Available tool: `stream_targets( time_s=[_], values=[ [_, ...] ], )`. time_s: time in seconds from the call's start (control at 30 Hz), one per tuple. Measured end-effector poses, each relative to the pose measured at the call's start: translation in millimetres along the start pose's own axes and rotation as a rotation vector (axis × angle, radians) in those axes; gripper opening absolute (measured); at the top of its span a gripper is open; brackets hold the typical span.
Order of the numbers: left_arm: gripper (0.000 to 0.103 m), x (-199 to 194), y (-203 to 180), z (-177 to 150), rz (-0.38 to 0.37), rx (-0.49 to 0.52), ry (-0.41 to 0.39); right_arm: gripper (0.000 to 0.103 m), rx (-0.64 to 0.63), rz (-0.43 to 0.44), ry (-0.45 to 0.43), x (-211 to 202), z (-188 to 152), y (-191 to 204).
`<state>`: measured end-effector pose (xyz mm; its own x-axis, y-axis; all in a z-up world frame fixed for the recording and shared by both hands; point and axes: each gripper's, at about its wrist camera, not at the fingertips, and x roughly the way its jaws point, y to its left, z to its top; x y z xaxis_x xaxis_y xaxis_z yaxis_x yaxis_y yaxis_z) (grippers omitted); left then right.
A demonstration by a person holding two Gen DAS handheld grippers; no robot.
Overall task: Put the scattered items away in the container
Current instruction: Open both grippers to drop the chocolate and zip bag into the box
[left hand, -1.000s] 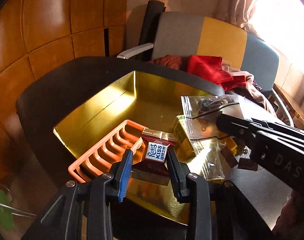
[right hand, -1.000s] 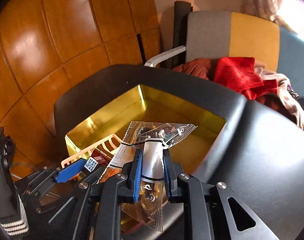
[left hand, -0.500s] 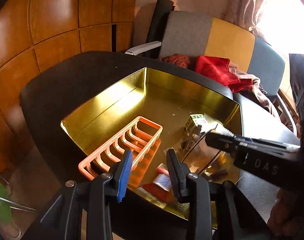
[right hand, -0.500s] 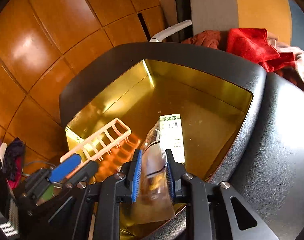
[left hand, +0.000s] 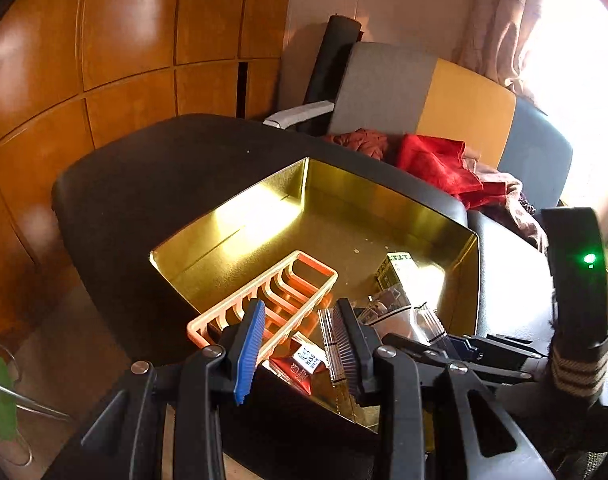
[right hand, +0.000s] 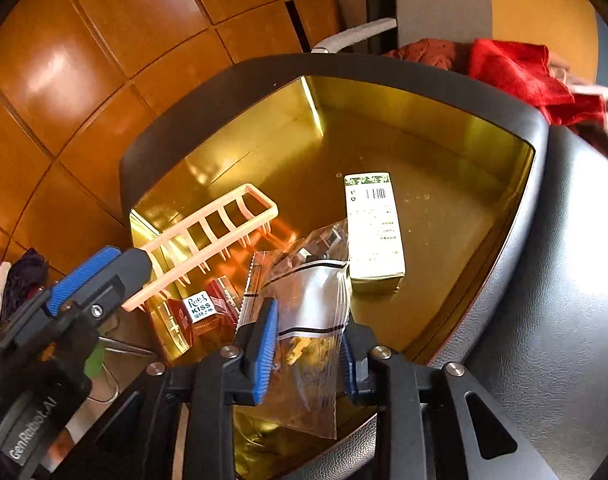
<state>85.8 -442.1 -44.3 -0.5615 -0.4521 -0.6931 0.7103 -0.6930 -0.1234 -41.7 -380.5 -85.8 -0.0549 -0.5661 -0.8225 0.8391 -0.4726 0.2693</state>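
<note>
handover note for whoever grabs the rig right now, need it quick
Left gripper: open, empty, above the gold tin's near corner.
Right gripper: fingers opening, clear zip bag between them, over the tin.
In the tin: orange rack, red chocolate pack, green-and-cream box.
Left: let the bag drop in, withdraw both. No other loose items show on the black table.

We read "KISS" on the red chocolate packet (right hand: 203, 307) left of the right claw (right hand: 308, 350), a barcode on the cream box (right hand: 374, 229) beyond it, and "GenRobot.AI" on the left claw (right hand: 99, 276).
</note>
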Motion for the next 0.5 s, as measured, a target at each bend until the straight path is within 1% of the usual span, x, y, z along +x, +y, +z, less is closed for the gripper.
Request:
stream_targets(
  time_s=[0.27, 0.3, 0.37, 0.4, 0.43, 0.47, 0.5],
  values=[
    [0.036, -7.8, -0.8, -5.3, -0.013, -0.004, -0.001, 0.032, -0.052, -0.059, 0.025, -2.9, -7.4, 6.5],
    [0.036, -8.8, -1.2, -6.1, -0.014, -0.004, -0.002, 0.035, -0.053, -0.064, 0.027, -5.1, -9.4, 5.9],
    [0.036, -11.3, -2.6, -7.6, -0.019, -0.006, -0.004, 0.034, -0.059, -0.066, 0.030, -8.5, -13.4, 5.2],
    [0.036, -12.6, -2.9, -7.8, -0.020, -0.005, -0.006, 0.035, -0.065, -0.087, 0.027, -11.4, -15.7, 6.0],
    [0.036, -14.0, -3.2, -8.0, -0.020, -0.004, -0.008, 0.038, -0.060, -0.088, 0.015, -16.6, -18.2, 6.0],
    [0.036, -15.3, -3.3, -7.9, -0.024, -0.005, -0.009, 0.042, -0.048, -0.066, -0.006, -23.6, -21.2, 5.0],
    [0.036, -16.6, -3.5, -7.8, -0.027, -0.007, -0.009, 0.050, -0.044, -0.050, -0.022, -29.3, -24.1, 4.3]
  ],
)
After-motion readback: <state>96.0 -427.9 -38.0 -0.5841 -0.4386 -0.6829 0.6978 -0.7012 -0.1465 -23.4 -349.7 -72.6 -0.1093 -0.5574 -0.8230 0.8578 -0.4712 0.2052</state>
